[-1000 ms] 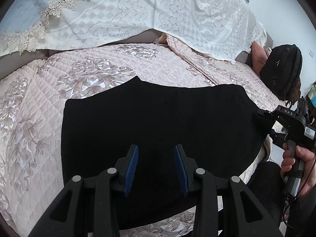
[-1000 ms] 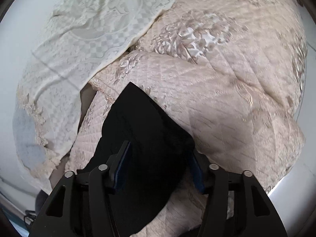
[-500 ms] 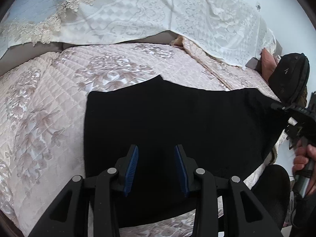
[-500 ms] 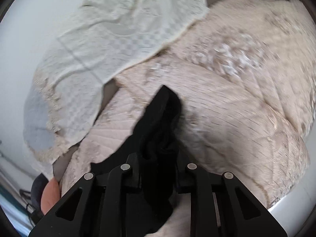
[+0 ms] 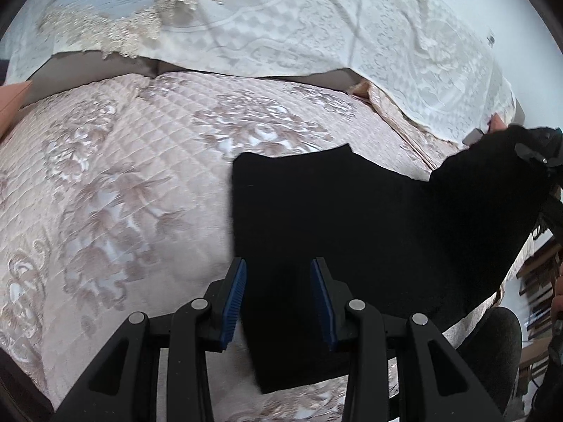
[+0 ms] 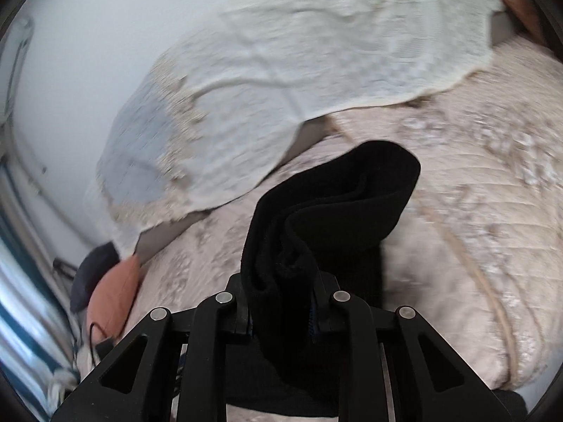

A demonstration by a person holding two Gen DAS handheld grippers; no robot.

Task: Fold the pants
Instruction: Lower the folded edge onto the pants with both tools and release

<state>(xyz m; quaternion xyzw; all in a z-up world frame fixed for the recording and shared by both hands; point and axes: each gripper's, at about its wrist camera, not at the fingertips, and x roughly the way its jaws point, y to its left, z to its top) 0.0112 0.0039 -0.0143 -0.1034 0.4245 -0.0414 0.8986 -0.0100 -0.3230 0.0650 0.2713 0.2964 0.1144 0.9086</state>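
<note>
Black pants lie on a pink quilted bedspread, folded into a wide dark slab. My left gripper is open, its blue pads just above the pants' near left edge. My right gripper is shut on a bunched end of the pants and holds it lifted off the bed. In the left wrist view that lifted end rises at the far right, with the right gripper partly visible behind it.
A white lace cover drapes over the headboard end behind the bedspread. An orange pillow lies at the bed's edge. The bed's near edge drops off to the right, with a dark seat beside it.
My right gripper closed on the pants' right end and lifted it up and leftward. My left gripper shifted left along the near edge, staying open.
</note>
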